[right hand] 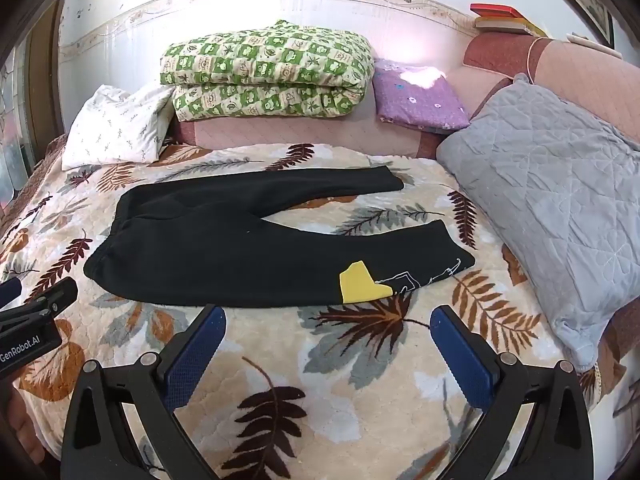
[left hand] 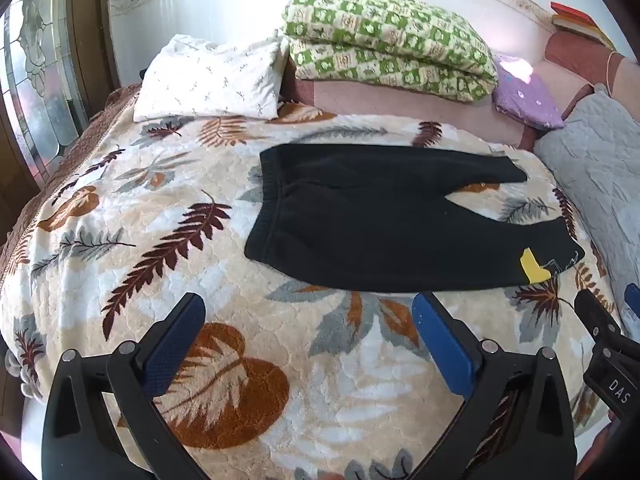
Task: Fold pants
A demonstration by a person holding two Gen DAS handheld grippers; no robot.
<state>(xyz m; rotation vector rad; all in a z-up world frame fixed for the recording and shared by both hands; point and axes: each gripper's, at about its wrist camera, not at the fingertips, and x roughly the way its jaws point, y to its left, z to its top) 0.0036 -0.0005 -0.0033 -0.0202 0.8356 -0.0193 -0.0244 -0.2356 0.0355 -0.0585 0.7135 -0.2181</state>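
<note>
The black pants [right hand: 224,248] lie spread flat on the leaf-patterned blanket [right hand: 360,360] that covers the bed, waistband [left hand: 268,204] toward the left side and the two legs running out to the right, parted in a narrow V so a strip of blanket shows between them. The nearer leg carries a yellow patch [right hand: 360,282] and thin white line stitching close to its cuff; the farther leg ends plain. Nothing rests on the pants and nothing grips them. The left gripper [left hand: 308,308] hangs above the blanket just short of the pants' near edge, its blue-padded fingers [left hand: 176,344] spread wide apart with only blanket between them. The right gripper [right hand: 326,320] hovers likewise just short of the near hem, below the yellow patch, its fingers [right hand: 464,356] also wide apart and holding nothing. Each camera catches the other tool at the frame edge. Beyond the pants, at the head of the bed, sit a white sprigged pillow [right hand: 116,128], a folded green-and-cream quilt [right hand: 264,76] and a purple flowered cushion [right hand: 420,96]; a grey quilted pillow [right hand: 552,200] lies at the right, close to the leg cuffs. A few books [right hand: 504,18] are stacked on the padded headboard [right hand: 504,56] behind. No box, basket or other container appears in either view.
</note>
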